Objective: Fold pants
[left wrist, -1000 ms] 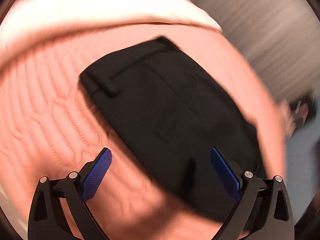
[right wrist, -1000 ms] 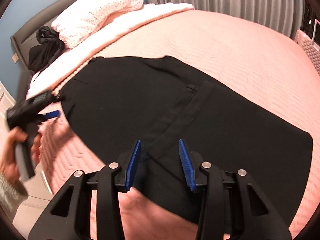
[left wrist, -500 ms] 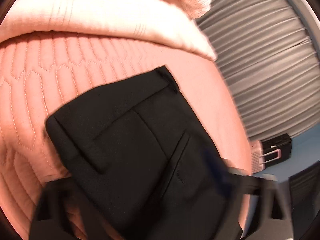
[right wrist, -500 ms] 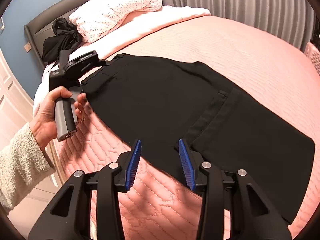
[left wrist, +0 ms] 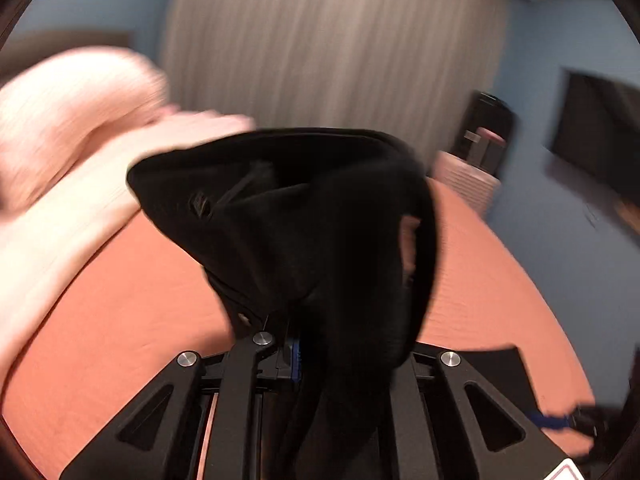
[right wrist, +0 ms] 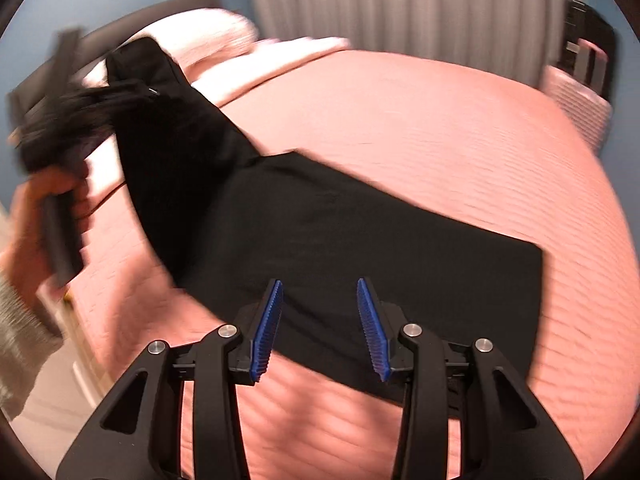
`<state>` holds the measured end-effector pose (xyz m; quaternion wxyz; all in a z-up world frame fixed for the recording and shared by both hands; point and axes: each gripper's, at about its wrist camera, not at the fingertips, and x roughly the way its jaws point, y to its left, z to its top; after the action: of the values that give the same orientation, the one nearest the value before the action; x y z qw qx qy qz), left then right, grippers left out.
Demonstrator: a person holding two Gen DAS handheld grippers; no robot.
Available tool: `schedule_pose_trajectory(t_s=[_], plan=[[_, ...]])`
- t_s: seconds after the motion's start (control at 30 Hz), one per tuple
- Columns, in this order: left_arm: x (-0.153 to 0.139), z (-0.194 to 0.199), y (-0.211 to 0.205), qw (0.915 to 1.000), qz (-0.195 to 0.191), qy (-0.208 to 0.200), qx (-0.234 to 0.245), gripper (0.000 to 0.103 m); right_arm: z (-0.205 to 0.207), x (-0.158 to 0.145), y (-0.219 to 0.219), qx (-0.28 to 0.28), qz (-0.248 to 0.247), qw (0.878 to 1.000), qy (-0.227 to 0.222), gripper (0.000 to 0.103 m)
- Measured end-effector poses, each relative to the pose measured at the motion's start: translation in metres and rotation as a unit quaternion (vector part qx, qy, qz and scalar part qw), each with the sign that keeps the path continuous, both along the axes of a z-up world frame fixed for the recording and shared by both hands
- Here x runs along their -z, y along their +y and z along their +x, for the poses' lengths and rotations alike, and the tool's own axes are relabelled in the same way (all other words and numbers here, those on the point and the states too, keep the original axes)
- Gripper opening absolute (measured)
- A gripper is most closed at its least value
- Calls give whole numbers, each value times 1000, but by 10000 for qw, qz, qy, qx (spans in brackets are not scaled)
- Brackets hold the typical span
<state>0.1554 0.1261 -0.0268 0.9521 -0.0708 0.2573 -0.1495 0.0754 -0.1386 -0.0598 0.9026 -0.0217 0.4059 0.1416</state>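
Clamped tight on a bunched end of the black pants (left wrist: 304,240) at the left gripper (left wrist: 298,354), blue pads pressed together with fabric pinched between them. Lifted off the pink quilted bedspread (left wrist: 120,320), cloth ballooning toward twelve o'clock in the left wrist view and hiding most of the fingers. Blurred throughout.

From the right wrist view: raised end of the pants at ten o'clock, held up beside the person's hand (right wrist: 44,216) wrapped round a dark grip handle, a pale knitted sleeve (right wrist: 18,332) at eight o'clock. Rest of the garment lying flat across the bedspread, running from centre out to four o'clock, its square-cut edge there.

Right gripper (right wrist: 320,330) at six o'clock, blue pads spread partway, hovering over the near edge of the flat cloth, nothing pinched between them.

Pale pillow (right wrist: 208,36) at eleven o'clock, grey curtain (right wrist: 400,4) at twelve, dark suitcase (right wrist: 588,48) at two.
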Motion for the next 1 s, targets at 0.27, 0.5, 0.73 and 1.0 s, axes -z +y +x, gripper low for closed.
schedule_pose_trajectory(t_s=[0.27, 0.5, 0.73, 1.0], plan=[[108, -27, -251, 9599, 448, 1626, 2241, 17, -31, 3, -151, 1644, -119, 9862, 136, 39], [109, -68, -279, 9709, 1107, 1264, 1708, 18, -52, 20, -208, 1877, 253, 9814, 300, 39], [102, -51, -248, 9694, 454, 1782, 1628, 34, -32, 28, -206, 1694, 521, 9839, 238, 39], [105, -43, -276, 9807, 31, 1757, 851, 34, -20, 30, -205, 1563, 739, 9837, 495, 39]])
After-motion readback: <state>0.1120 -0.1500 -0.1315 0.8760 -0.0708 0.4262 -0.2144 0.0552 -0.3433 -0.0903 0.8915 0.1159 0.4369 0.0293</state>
